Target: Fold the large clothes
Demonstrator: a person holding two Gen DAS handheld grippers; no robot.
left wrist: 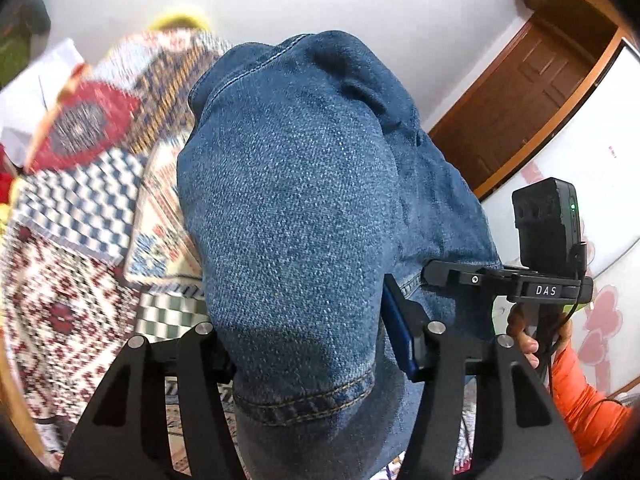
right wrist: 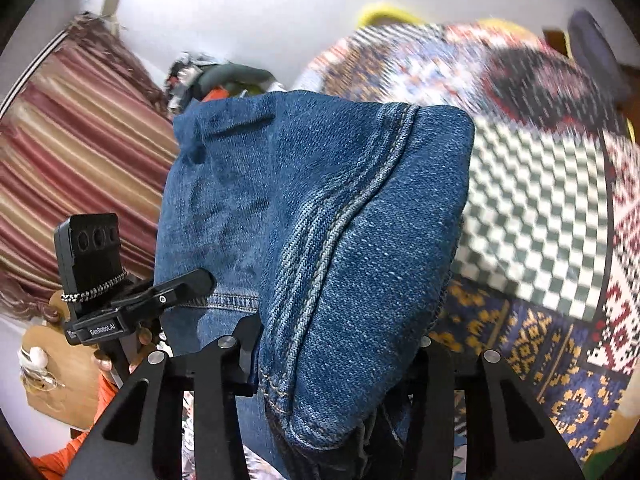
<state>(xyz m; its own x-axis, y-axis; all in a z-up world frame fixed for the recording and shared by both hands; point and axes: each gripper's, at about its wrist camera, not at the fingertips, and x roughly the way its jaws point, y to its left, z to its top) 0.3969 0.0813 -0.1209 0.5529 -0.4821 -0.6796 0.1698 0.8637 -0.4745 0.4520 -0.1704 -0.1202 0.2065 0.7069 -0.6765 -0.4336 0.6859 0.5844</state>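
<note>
A pair of blue denim jeans (left wrist: 296, 184) hangs bunched in front of the left wrist camera, its stitched hem low between the fingers. My left gripper (left wrist: 312, 344) is shut on this denim, which fills the gap between its pads. In the right wrist view the jeans (right wrist: 320, 200) show a thick double seam, and my right gripper (right wrist: 336, 352) is shut on that fold. Each gripper also appears in the other's view: the right gripper (left wrist: 440, 276) clamps the cloth's far edge, and the left gripper (right wrist: 196, 280) presses into the denim near a hem.
A patchwork quilt (left wrist: 72, 208) in red, blue and checked patterns lies spread below, and the right wrist view shows the same quilt (right wrist: 540, 208). A brown door (left wrist: 520, 92) stands at the right, a striped curtain (right wrist: 80, 152) at the left. A person's orange sleeve (left wrist: 588, 396) is close by.
</note>
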